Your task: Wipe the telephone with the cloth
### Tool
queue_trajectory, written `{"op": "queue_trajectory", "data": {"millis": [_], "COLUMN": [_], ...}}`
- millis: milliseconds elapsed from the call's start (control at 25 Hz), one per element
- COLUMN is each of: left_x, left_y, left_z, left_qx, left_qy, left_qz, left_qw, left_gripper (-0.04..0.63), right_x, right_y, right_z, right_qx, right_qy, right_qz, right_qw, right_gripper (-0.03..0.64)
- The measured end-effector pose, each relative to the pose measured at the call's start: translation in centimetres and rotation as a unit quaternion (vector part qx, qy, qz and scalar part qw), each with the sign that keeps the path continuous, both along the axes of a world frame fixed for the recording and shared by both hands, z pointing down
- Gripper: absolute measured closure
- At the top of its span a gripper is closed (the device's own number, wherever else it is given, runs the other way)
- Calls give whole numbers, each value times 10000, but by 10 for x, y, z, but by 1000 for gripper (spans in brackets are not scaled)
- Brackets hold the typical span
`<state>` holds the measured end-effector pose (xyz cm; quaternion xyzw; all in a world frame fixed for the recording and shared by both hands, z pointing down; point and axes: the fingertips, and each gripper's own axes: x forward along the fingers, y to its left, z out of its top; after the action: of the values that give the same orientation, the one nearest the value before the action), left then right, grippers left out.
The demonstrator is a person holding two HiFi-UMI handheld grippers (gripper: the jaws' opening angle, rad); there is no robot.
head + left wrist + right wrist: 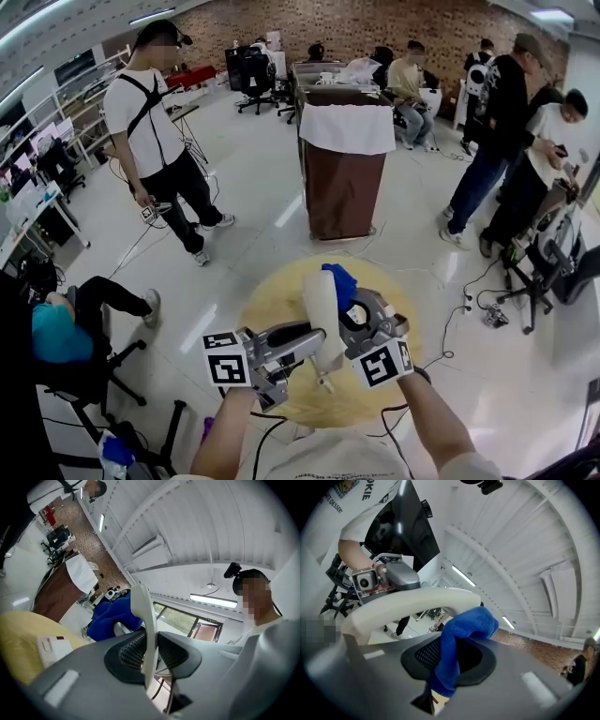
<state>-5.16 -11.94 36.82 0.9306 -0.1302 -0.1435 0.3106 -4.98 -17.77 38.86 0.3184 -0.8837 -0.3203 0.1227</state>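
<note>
Over the round yellow surface [267, 305], the left gripper [314, 339] is pinching the white telephone handset [322, 309] at its middle, a sound hold; it is looking rigid, light and slick. The right gripper [349, 305] is squeezing the soft, limp blue cloth [339, 281] beside the handset's upper end.

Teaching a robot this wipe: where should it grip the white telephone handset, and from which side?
Grip the white plastic telephone handset across its thin handle, near the lower end, from the side like the left gripper: flat faces suit the fingers, and the top is free for the blue cloth.
</note>
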Motion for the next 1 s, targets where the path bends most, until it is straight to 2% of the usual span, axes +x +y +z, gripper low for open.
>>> {"op": "queue_trajectory", "data": {"millis": [600,1000], "left_x": [3,5], "left_y": [-12,-17], "left_z": [-12,-22], "left_qx": [-45,-70], "left_qy": [28,234], "left_qz": [39,-18], "left_qw": [10000,9997], "left_gripper": [522,522], "right_x": [11,19], "right_y": [24,45], "right_z": [32,55], "right_qx": [172,114], "right_qy": [216,313], "right_qz": [22,50], "right_qw": [9996,9994], "right_gripper": [546,546]}}
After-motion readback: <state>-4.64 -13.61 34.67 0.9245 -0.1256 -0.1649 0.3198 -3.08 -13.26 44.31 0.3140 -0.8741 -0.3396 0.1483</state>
